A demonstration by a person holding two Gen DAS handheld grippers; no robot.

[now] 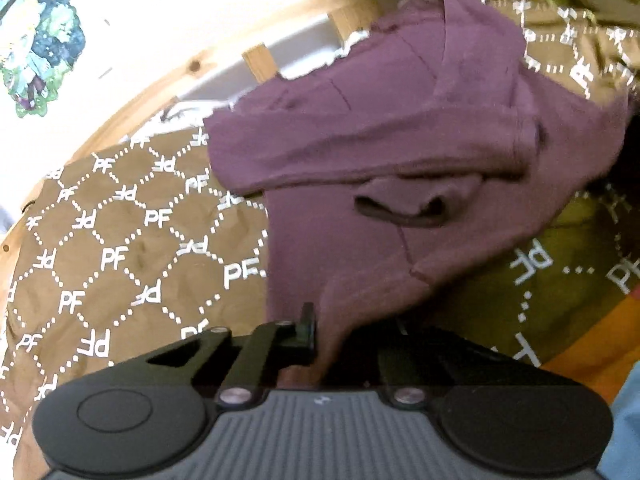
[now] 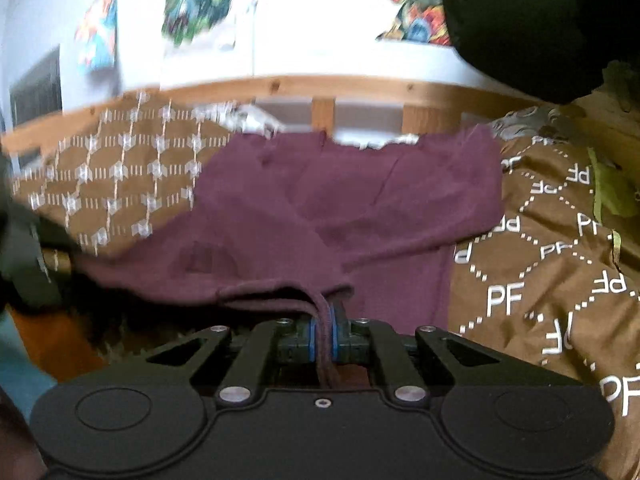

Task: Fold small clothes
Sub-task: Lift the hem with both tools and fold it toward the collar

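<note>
Both grippers fill the bottom of their frames. Left gripper is closed down on a fold of the purple garment, which spreads across the middle of the brown PF-patterned bedspread. Right gripper is pinched tight on the garment's hem, blue pads pressing it. Wooden bed rail crosses the upper frame.

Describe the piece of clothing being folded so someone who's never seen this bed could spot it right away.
Start from the wooden bed rail below the white wall, then drop to the brown bedspread printed with white PF letters. Spread across its middle lies the purple garment, its near edge pinched in both the right gripper and left gripper. It is the only plain, unpatterned fabric there.
</note>
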